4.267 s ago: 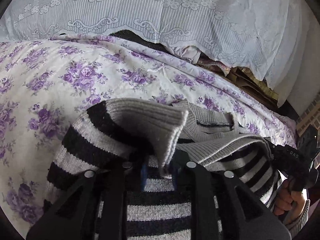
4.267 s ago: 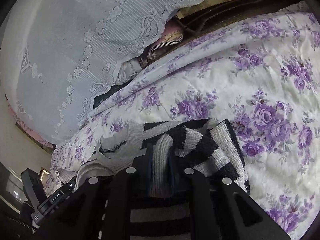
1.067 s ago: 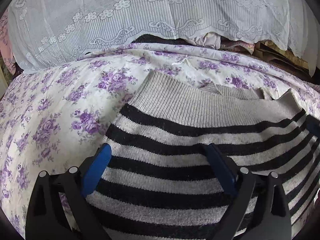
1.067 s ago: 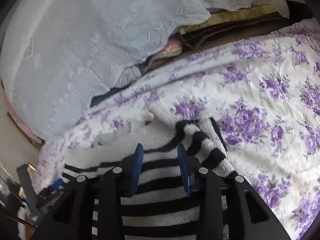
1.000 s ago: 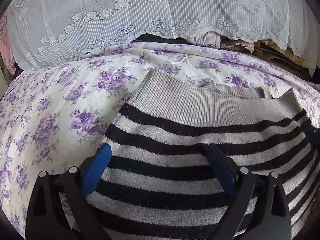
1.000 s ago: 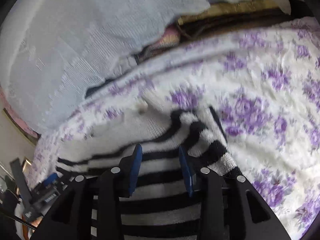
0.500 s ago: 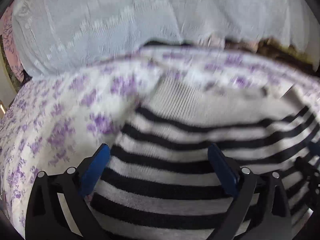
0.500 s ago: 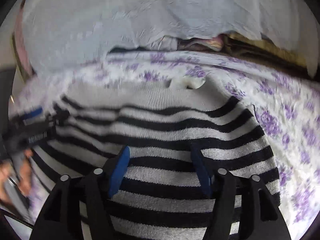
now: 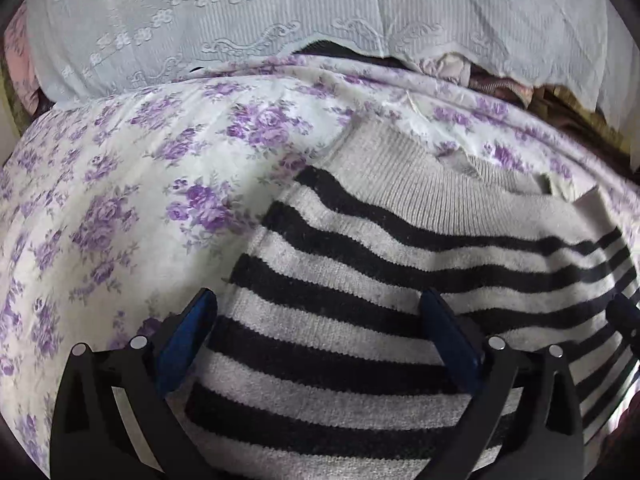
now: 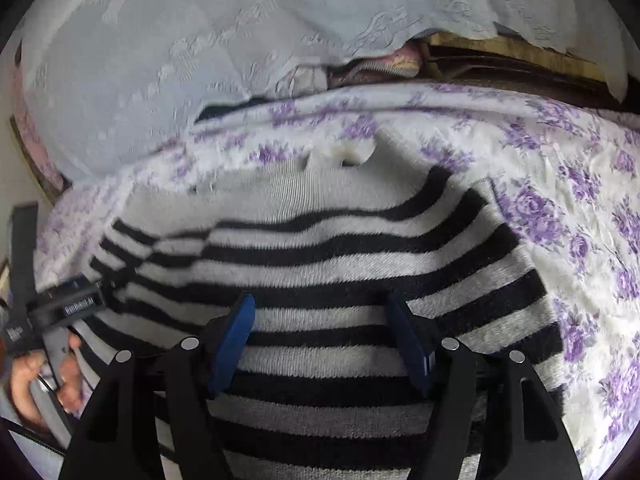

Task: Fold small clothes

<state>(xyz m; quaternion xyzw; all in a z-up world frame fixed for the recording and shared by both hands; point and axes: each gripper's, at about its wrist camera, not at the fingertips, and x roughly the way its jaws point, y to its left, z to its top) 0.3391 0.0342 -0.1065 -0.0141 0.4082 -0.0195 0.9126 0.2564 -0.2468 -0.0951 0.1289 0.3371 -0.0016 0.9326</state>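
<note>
A grey knit sweater with black stripes [image 9: 380, 272] [image 10: 320, 248] lies folded flat on the purple-flowered bedspread [image 9: 120, 184] [image 10: 580, 208], its plain grey ribbed band at the far side. My left gripper [image 9: 320, 312] hovers open over the sweater's left part, blue pads wide apart, nothing pinched. My right gripper [image 10: 322, 320] stands open over the sweater's middle, with only flat stripes showing between its blue pads. The left gripper's body [image 10: 68, 304] and the hand holding it [image 10: 36, 380] show at the left edge of the right wrist view.
A pale lace-patterned cloth [image 9: 280, 16] [image 10: 200, 48] hangs behind the bed. Under its hem sit dark and pink bundled fabrics [image 10: 384, 64] and a wooden edge [image 10: 520, 56]. Bare bedspread lies to the left and right of the sweater.
The right gripper let go of the sweater fold, widened its jaws and swung left over the flat sweater. The left gripper stayed open and shifted slightly rightward.
</note>
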